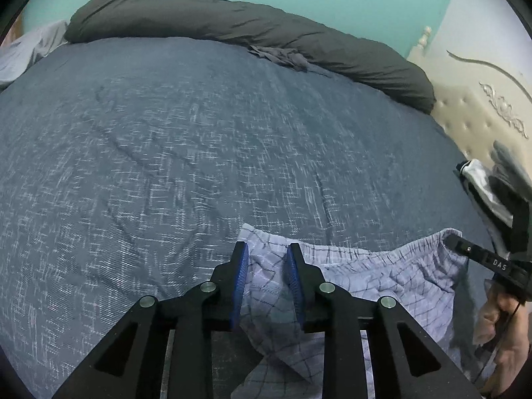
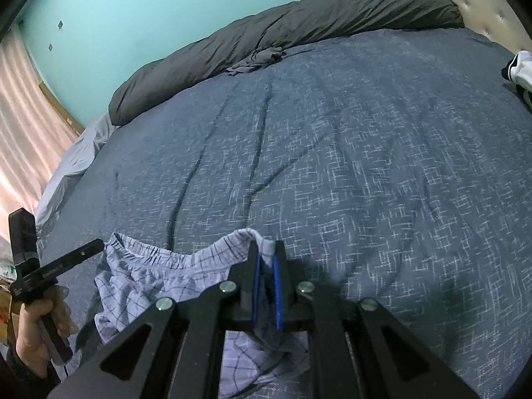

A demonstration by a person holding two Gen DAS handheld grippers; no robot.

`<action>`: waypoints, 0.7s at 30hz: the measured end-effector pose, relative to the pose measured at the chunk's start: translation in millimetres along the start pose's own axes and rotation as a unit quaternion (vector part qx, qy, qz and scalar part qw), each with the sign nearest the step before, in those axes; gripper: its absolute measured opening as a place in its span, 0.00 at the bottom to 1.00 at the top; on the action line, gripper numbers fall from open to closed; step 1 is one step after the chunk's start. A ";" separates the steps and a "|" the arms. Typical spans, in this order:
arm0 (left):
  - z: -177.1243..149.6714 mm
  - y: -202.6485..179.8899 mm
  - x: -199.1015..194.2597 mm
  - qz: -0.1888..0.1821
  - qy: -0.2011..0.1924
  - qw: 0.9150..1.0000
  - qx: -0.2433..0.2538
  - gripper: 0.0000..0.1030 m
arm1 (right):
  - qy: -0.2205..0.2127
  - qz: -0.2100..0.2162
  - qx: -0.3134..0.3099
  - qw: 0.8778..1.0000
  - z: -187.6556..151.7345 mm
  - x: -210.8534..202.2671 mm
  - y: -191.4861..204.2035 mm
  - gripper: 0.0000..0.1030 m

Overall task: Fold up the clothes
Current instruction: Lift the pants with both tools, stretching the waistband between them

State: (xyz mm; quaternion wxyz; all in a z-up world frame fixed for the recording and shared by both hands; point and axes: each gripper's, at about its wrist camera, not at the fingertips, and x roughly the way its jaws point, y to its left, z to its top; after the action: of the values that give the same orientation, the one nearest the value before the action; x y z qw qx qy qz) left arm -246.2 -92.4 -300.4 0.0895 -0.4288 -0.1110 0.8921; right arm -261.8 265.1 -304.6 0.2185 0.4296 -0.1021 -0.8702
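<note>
- Plaid shorts (image 1: 382, 276), pale lavender with thin dark checks, lie at the near edge of a bed, their gathered elastic waistband facing the far side.
- Left gripper (image 1: 267, 256) sits at one end of the waistband; its blue-padded jaws stand a little apart with a fold of the plaid cloth between them, and I cannot tell whether they truly pinch it.
- Right gripper (image 2: 266, 259) is at the other end of the waistband; its jaws are nearly together, clamped on a bunched corner of the cloth that pokes up between the blue pads.
- Each wrist view shows the other gripper at its edge, held in a person's hand (image 2: 36, 329).
- Bedspread (image 1: 199, 139), blue-grey with a pale crosshatch weave, covers the bed and carries long shallow creases.
- Dark grey duvet (image 1: 232, 23) lies rolled along the far side of the bed, against a turquoise wall (image 2: 149, 6).
- Small crumpled grey garment (image 1: 282, 56) rests just beside the duvet.
- Black and white clothing (image 2: 518, 69) lies near a cream tufted headboard (image 1: 465, 123).
</note>
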 end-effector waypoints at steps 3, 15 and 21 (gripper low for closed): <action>-2.1 3.0 9.5 0.004 0.022 1.000 -0.006 0.25 | 0.003 0.000 0.001 1.000 0.2 1.9 -0.4 0.06; 1.2 0.2 -27.7 0.034 -0.035 0.999 0.012 0.03 | -0.045 0.023 0.005 0.999 12.0 -24.1 2.1 0.06; 10.3 -11.7 -89.9 0.036 -0.110 0.993 0.035 0.02 | -0.106 0.038 -0.023 0.993 21.6 -76.9 25.9 0.06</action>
State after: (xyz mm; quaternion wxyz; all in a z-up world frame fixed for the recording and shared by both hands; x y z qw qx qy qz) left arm -198.1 -105.4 -224.0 0.0591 -0.3285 -0.0736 0.9398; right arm -230.2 278.0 -228.0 0.2494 0.3253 -0.1209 -0.9041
